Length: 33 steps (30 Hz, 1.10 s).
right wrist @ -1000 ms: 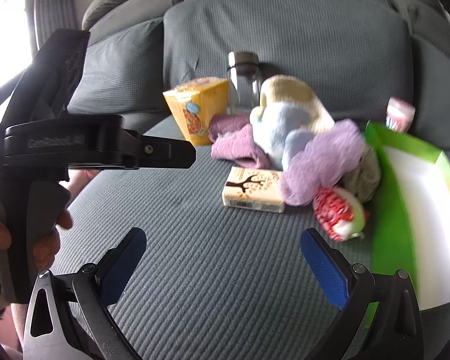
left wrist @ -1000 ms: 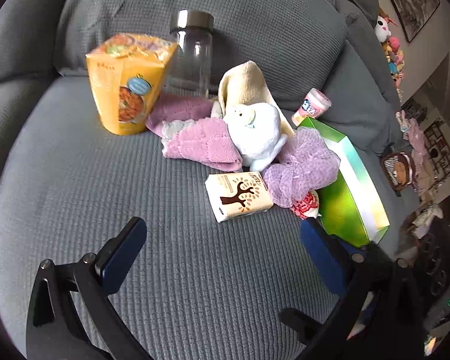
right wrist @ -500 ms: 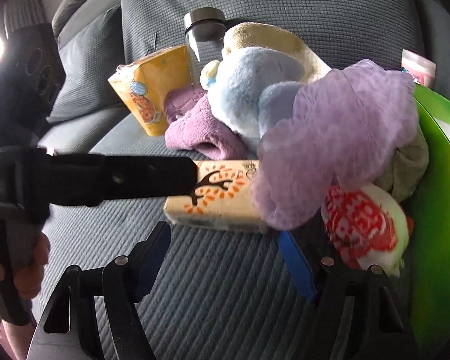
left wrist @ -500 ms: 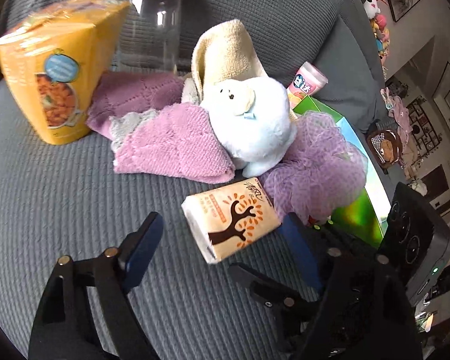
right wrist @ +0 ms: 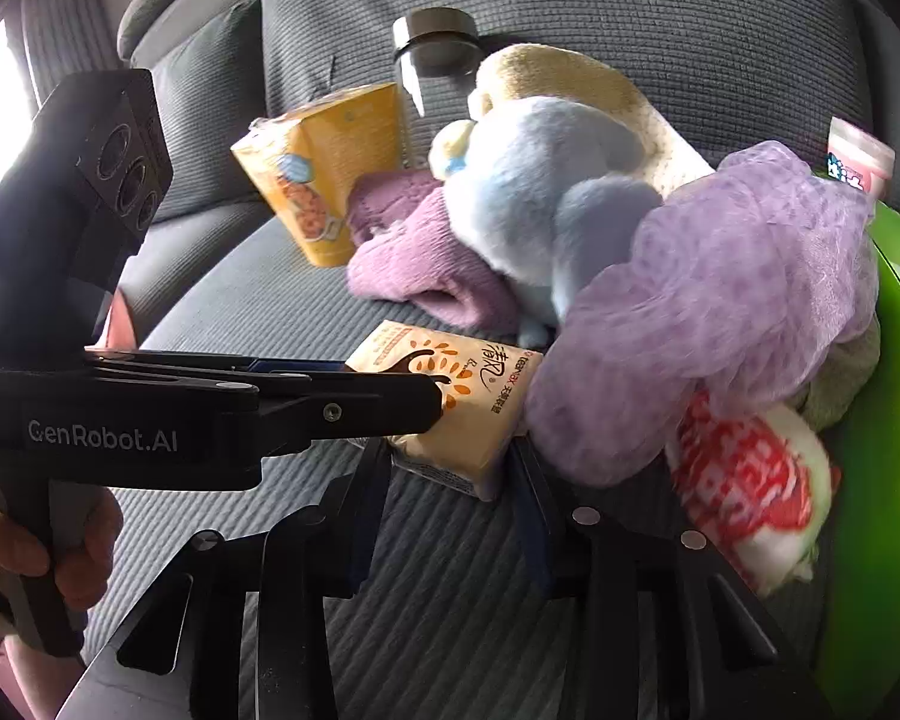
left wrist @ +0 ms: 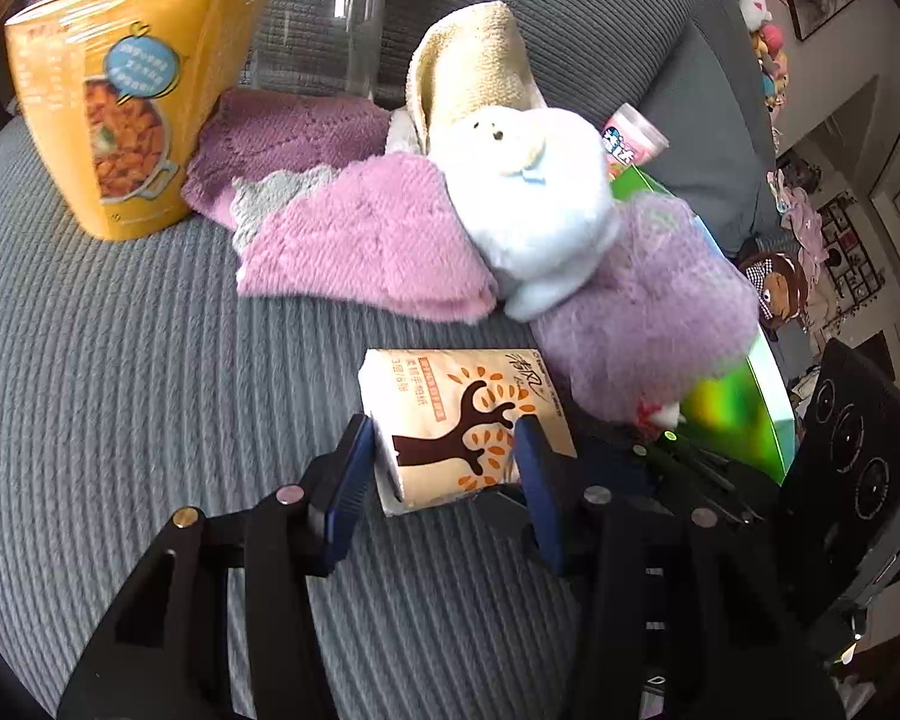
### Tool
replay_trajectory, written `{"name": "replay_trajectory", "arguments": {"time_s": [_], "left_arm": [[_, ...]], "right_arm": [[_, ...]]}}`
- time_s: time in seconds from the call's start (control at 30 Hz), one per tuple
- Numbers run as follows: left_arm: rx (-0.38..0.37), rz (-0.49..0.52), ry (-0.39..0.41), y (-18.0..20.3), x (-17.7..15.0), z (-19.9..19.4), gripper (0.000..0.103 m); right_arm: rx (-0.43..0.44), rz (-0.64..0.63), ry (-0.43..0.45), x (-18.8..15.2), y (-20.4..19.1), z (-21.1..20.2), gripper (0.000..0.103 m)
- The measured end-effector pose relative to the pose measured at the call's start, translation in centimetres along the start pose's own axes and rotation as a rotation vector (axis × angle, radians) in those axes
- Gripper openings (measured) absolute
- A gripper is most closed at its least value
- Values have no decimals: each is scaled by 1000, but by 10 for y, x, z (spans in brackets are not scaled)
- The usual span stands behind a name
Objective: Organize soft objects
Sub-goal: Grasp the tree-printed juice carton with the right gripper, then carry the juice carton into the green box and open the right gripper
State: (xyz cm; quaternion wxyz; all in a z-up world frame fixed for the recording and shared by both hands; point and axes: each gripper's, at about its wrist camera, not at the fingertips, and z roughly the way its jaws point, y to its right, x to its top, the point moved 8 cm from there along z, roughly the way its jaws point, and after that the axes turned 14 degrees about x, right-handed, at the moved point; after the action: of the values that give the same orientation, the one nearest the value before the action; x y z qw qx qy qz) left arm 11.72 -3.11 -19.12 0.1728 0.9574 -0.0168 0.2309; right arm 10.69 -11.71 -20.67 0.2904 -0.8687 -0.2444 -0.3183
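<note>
A tissue pack [left wrist: 450, 396] with a brown tree print lies on the grey sofa seat [left wrist: 120, 390], in front of a pile of soft things. My left gripper [left wrist: 444, 450] has its jaws closing on the pack's near end, with the blue pads against its sides. From the other side, my right gripper [right wrist: 450, 468] is also closing, and its pads touch the same pack [right wrist: 468, 372] at a corner. Behind lie a white plush toy [left wrist: 528, 210], a pink towel [left wrist: 366, 240], a lilac mesh sponge [left wrist: 648, 300] and a beige towel [left wrist: 474, 60].
A green open box [right wrist: 894, 360] stands at the right, against the sponge. A red-and-white packet [right wrist: 750, 480] lies beside it. A yellow food carton [left wrist: 120, 90], a glass jar [left wrist: 330, 12] and a small pink cup [left wrist: 630, 141] stand at the back. A hand [right wrist: 60, 552] holds the left tool.
Both grippers came down and forward to the pile. Their jaws went from wide open to narrow, and the tissue pack now sits between both pairs of pads.
</note>
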Motion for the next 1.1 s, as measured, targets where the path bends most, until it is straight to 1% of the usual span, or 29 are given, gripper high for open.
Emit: {"name": "replay_trajectory", "arguments": {"time_s": [0.07,0.17,0.3,0.33,0.4,0.5,0.6,0.7,0.73,0.77,0.83,0.87,0.93,1.03,1.1], "left_arm": [[-12,-5,6,-4,-11,-12,46],[-8,1,32,-6,-27,-36,46],[-11,13,83,7,-33,-66,46],[-14,20,98,15,-29,-73,46],[-20,50,133,34,-21,-88,46],[-39,104,170,68,-3,-95,46],[-56,184,195,113,15,-96,46],[-68,279,210,161,31,-90,46],[-72,311,211,178,36,-85,47],[-80,343,208,195,41,-77,49],[-89,377,187,217,51,-56,49],[-94,389,168,227,54,-44,49],[-110,400,125,246,59,-21,49],[-126,396,56,262,63,12,50],[-129,394,31,272,64,24,50]], "right_arm": [[12,-2,12,-7,-13,-8,41],[20,-35,29,-17,-37,-21,40],[22,-84,77,-20,-58,-46,40],[18,-90,95,-15,-63,-50,40],[5,-96,145,-10,-63,-72,40],[-37,-91,216,7,-58,-100,40],[-93,-68,287,16,-38,-136,40],[-152,-29,344,20,-10,-169,40],[-170,-11,360,20,1,-179,40],[-191,13,379,20,16,-190,41],[-222,41,390,19,33,-201,41],[-240,69,387,17,50,-206,41],[-254,104,383,16,67,-212,41],[-280,159,361,10,96,-214,41],[-290,204,351,5,113,-213,41]]}}
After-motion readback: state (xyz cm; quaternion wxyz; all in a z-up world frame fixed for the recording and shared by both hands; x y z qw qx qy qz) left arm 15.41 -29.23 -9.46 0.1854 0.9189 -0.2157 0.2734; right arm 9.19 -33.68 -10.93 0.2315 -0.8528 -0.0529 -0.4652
